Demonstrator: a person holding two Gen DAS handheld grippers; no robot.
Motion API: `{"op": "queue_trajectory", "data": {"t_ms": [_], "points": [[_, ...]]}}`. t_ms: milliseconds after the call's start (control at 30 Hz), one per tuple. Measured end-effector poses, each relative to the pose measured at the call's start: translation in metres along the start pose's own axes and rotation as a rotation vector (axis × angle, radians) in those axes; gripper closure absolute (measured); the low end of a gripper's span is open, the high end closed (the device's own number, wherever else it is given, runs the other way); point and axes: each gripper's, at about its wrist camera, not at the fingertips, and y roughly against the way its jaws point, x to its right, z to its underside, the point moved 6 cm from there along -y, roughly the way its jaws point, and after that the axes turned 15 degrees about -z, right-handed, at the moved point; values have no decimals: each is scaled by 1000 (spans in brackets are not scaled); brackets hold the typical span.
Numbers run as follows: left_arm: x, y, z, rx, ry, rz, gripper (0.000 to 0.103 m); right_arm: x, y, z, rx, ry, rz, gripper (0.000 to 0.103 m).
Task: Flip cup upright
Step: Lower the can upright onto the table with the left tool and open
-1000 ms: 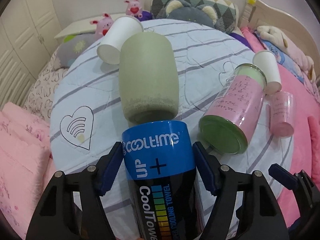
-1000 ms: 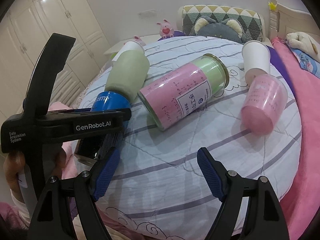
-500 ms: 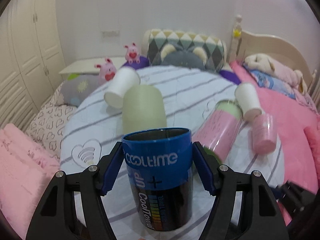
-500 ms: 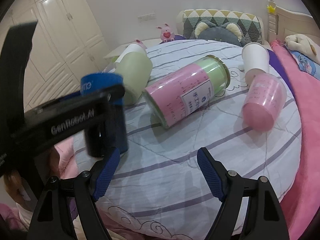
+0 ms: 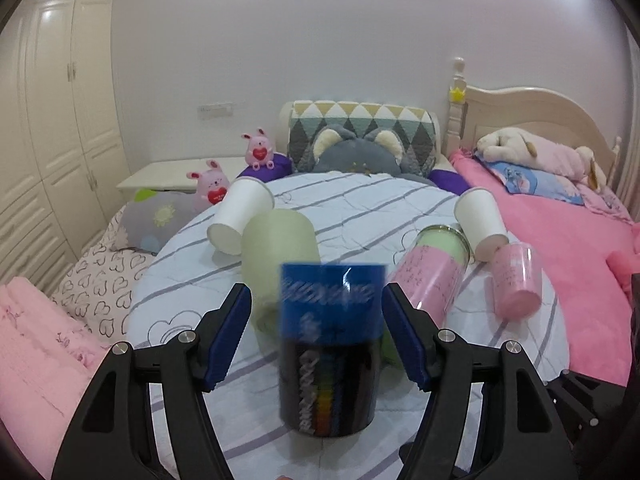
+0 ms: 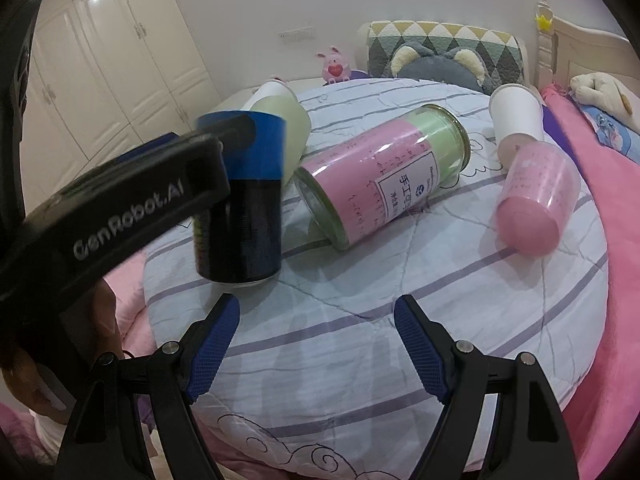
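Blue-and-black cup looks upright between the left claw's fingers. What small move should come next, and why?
Probably draw the left claw straight back. The blue-and-black cup stands upright on the striped quilt, and gaps show between it and both fingers, so it seems released. A straight retreat avoids knocking it; the other cups still lie on their sides.

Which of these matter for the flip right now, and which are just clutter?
Job: blue cup, standing upright; left gripper around it.
Lying about: green cup, pink-labelled jar, pink cup, white paper cup, second paper cup, right gripper.
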Motion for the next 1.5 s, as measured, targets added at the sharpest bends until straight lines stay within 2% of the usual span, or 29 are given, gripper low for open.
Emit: {"op": "queue_trajectory", "data": {"t_ms": [167, 400, 800, 833, 867, 900, 1067, 1267, 1500], "points": [[-4, -1, 7, -33, 8, 9, 33, -5, -1, 3, 5, -2, 0, 22], [-2, -22, 8, -147, 27, 47, 17, -7, 2, 3, 20, -7, -2, 22], [16, -47, 0, -201, 12, 45, 17, 2, 0, -6, 22, -9, -19, 22], [18, -49, -1, -202, 13, 43, 19, 2, 0, -6, 22, -8, -19, 22], [18, -50, -1, -199, 14, 37, 24, 2, -1, -7, 22, -8, -20, 22], [18, -50, -2, -193, 17, 44, 34, 3, -1, -8, 21, -9, -21, 22], [19, -42, -2, -147, 18, 56, 35, 6, -2, -8, 25, -15, -23, 22], [14, -18, -4, -32, 18, 69, 35, 3, -3, -4, 30, -13, -27, 22], [16, -13, 4, -31, -4, 64, 35, 0, -2, -2, 36, -13, -23, 22]]}}
